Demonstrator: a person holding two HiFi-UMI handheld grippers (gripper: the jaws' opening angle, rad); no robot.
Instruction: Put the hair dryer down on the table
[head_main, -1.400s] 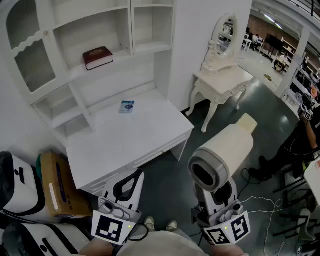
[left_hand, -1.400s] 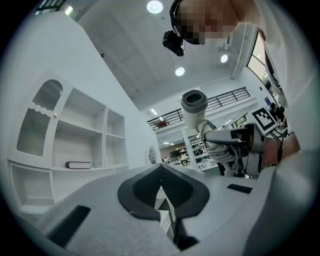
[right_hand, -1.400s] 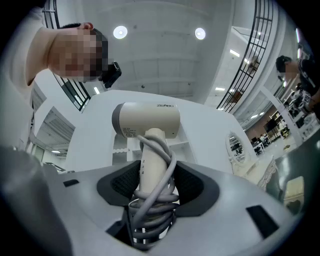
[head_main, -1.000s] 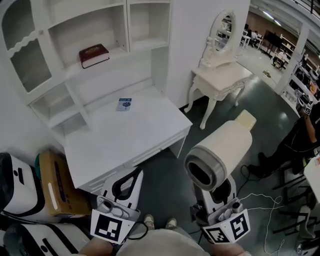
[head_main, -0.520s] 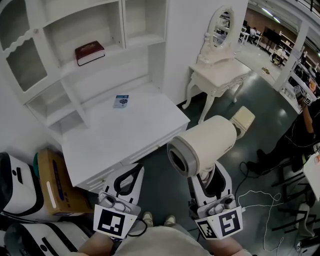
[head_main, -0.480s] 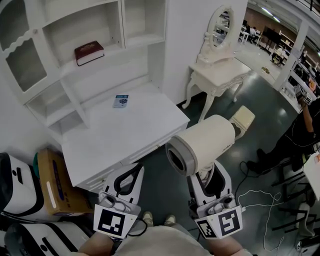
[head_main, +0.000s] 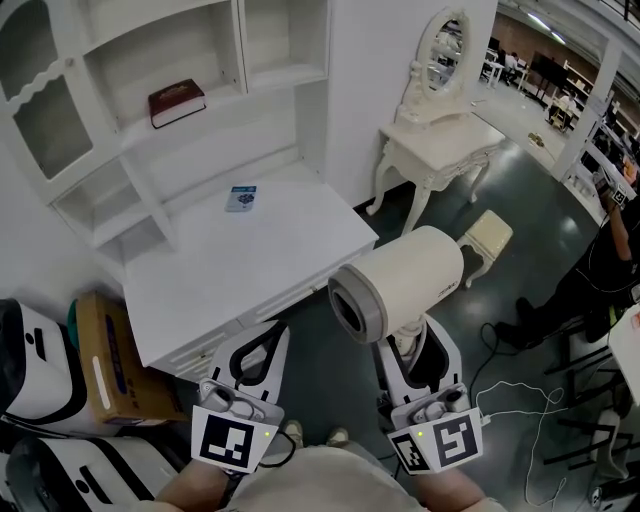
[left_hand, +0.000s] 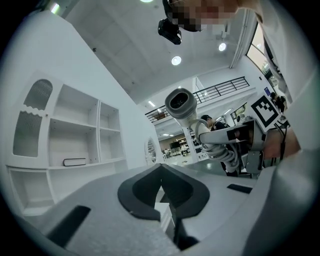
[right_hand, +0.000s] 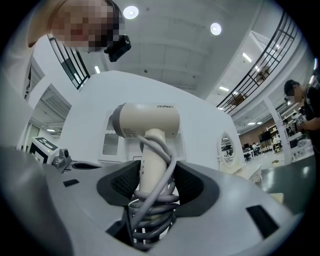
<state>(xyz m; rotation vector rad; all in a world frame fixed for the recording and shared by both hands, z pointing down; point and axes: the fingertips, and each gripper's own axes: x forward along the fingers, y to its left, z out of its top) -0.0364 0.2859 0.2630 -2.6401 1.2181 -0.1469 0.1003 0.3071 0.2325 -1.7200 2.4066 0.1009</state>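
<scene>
Two grippers show at the bottom of the head view, and only one carries anything. The right gripper pinches the handle of the hair dryer, which hangs in the air at centre right of the frame, its barrel roughly level and its grey-ringed end towards the camera. It is over dark floor, apart from the white table at centre left.

I judge this to be the carry, with the set-down not yet begun. The next move calls for bringing the dryer leftward over the bare tabletop, clear of the small blue booklet near the shelves. It then has to be lowered until the body rests before the jaws spread.

The left gripper has its jaws pressed together on nothing.

From the head view the handle is hidden behind the barrel. The right gripper view shows it, but the grey cord coils round its lower part. Whether the pads bear on plastic or on cord is hard to tell, and the plug is out of sight.
</scene>
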